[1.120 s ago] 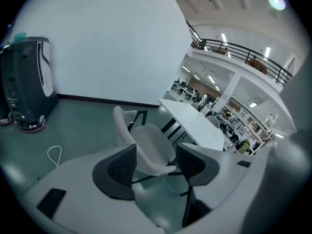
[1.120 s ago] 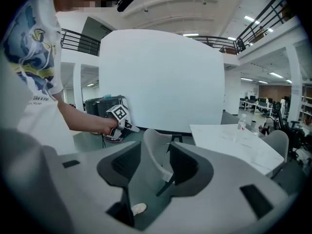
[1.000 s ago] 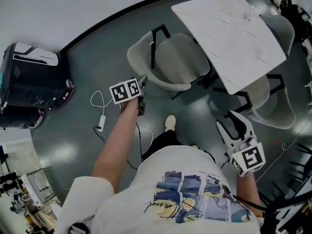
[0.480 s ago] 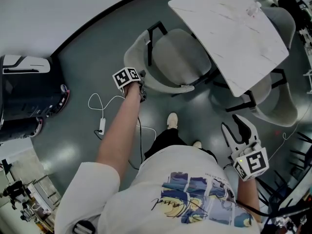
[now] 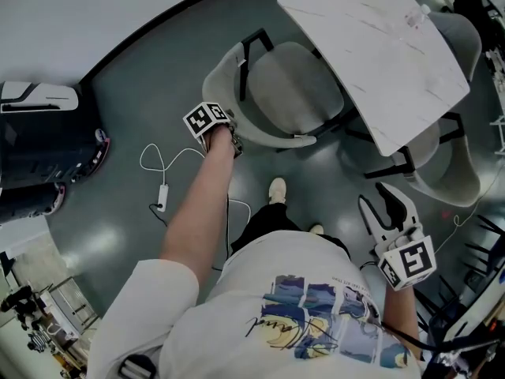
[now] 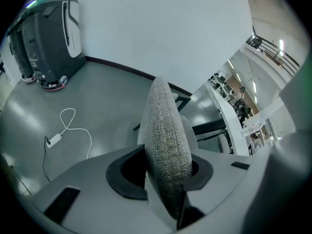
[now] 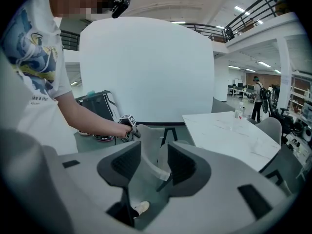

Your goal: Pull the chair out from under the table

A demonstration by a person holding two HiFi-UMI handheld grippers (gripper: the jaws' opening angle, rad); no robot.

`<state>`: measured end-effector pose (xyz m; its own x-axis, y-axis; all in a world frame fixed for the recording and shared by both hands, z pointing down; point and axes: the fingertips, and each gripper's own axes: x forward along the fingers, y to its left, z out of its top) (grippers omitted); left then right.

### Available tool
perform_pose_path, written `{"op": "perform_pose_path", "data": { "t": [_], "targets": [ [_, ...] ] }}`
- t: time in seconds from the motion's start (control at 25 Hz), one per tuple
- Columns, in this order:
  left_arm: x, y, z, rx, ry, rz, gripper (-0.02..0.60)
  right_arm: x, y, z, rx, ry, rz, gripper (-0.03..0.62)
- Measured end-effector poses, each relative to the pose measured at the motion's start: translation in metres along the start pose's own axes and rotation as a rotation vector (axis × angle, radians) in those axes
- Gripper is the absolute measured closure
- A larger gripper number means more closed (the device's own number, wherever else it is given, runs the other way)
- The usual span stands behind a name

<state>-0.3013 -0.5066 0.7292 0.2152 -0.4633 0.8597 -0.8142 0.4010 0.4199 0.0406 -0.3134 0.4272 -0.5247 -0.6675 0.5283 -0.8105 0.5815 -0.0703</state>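
Left tongs [image 5: 233,143] closing on chair [image 5: 293,89] back rim, fabric between them. Right tongs [image 5: 390,202] wide, empty, near surface [image 5: 379,50]. Shirt [image 5: 308,322] script unreadable.

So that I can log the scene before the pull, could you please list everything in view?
Table: one, white, upper right.
Chairs: three, grey; nearest chair left of table, second chair and third chair at its right.
Bottle: one, clear, on table.
Machine: one, black, floor left.
Cable: one, white, floor beside machine.
Left gripper: one, grey, jaws closing on nearest chair's back rim.
Right gripper: one, grey, open, empty, lower right.
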Motion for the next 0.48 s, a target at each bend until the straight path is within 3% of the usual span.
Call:
{"op": "perform_pose_path", "data": {
  "t": [0.2, 0.48],
  "targets": [
    [-0.010, 0.016, 0.003, -0.100, -0.029, 0.003, 0.469, 0.001, 0.003, -0.003, -0.003, 0.011, 0.011, 0.421],
    [-0.035, 0.066, 0.006, -0.155, -0.053, 0.026, 0.482, 0.014, 0.015, 0.003, -0.035, 0.012, 0.058, 0.421]
  ]
}}
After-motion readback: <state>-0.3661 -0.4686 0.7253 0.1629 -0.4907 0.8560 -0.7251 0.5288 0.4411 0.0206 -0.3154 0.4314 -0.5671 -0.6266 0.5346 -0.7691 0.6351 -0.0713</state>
